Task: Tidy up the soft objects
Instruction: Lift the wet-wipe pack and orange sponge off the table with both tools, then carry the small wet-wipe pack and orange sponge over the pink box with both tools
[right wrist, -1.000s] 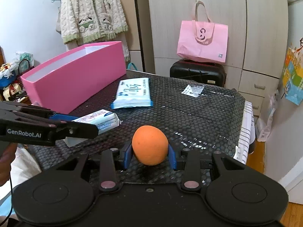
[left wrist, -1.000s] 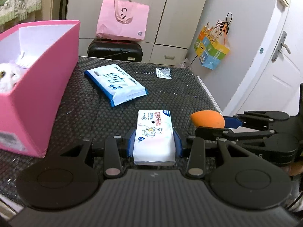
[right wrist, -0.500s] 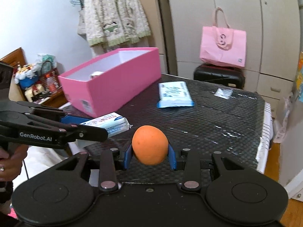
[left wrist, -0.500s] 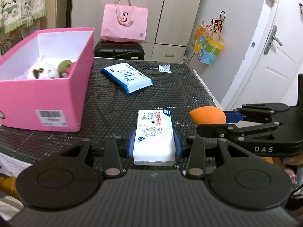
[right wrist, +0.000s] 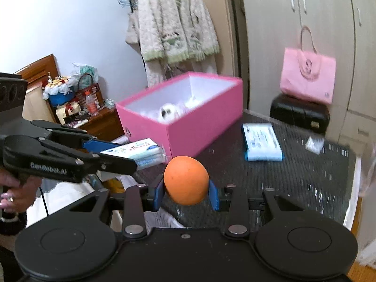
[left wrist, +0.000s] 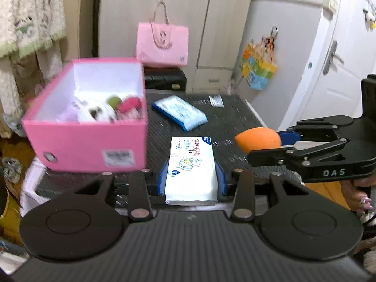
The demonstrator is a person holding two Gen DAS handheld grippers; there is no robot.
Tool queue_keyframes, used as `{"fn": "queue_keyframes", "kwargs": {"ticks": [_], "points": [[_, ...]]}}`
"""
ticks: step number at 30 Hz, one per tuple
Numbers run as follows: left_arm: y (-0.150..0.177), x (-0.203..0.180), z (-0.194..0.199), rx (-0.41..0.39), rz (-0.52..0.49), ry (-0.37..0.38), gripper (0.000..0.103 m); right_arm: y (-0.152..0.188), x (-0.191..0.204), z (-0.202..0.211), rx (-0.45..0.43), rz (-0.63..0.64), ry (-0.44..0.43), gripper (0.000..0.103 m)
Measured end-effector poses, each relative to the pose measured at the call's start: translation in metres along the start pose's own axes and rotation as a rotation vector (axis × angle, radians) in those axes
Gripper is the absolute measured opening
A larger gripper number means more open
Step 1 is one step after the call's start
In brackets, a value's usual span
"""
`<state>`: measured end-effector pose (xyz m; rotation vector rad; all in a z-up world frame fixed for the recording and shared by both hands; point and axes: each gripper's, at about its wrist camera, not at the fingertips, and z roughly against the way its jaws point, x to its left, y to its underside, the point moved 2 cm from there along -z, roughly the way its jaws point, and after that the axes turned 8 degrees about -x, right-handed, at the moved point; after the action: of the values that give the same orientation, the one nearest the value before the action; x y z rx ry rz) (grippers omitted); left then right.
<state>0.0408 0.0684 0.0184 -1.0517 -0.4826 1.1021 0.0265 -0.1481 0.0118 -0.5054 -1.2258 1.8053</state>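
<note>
My left gripper (left wrist: 191, 181) is shut on a white tissue pack (left wrist: 190, 168) and holds it in the air before the table's near edge. The same tissue pack (right wrist: 138, 150) shows in the right wrist view, clamped in the left gripper (right wrist: 150, 154). My right gripper (right wrist: 186, 193) is shut on an orange soft ball (right wrist: 186, 179), also off the table; the orange ball (left wrist: 257, 139) appears to the right of the pack in the left wrist view. A pink box (left wrist: 87, 127) stands open on the table's left, with a white plush toy (left wrist: 98, 112) and small items inside.
A blue wipes pack (left wrist: 179, 112) lies on the black table (left wrist: 225, 122) right of the box, with a small white sachet (left wrist: 216, 100) behind it. Beyond the table are a black case (left wrist: 164, 80), a pink bag (left wrist: 162, 44) and cupboards. A person's hand (right wrist: 14, 195) grips the left tool.
Both grippers have risen and drawn back from the table with their loads. The pink box's inside has come into view from above, and the table looks farther away.
</note>
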Motion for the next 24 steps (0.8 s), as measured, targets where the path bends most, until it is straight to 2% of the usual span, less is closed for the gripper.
{"fn": "queue_keyframes", "kwargs": {"ticks": [4,10,18,21,24], "points": [[-0.016,0.017,0.011,-0.046,-0.038,-0.043,0.04,-0.021,0.011,-0.003,-0.044,0.058,0.016,0.044],[-0.03,0.048,0.003,-0.071,0.024,-0.039,0.04,-0.042,0.022,-0.027,-0.065,0.097,0.035,0.044],[-0.055,0.077,-0.025,-0.162,0.029,-0.088,0.039,-0.068,0.02,-0.085,-0.047,0.174,0.015,0.044],[-0.06,0.095,-0.04,-0.164,0.098,-0.101,0.038,-0.075,0.011,-0.114,-0.007,0.144,-0.029,0.044],[-0.062,0.102,-0.053,-0.148,0.097,-0.132,0.038,-0.078,0.005,-0.129,0.004,0.139,-0.042,0.044]]}}
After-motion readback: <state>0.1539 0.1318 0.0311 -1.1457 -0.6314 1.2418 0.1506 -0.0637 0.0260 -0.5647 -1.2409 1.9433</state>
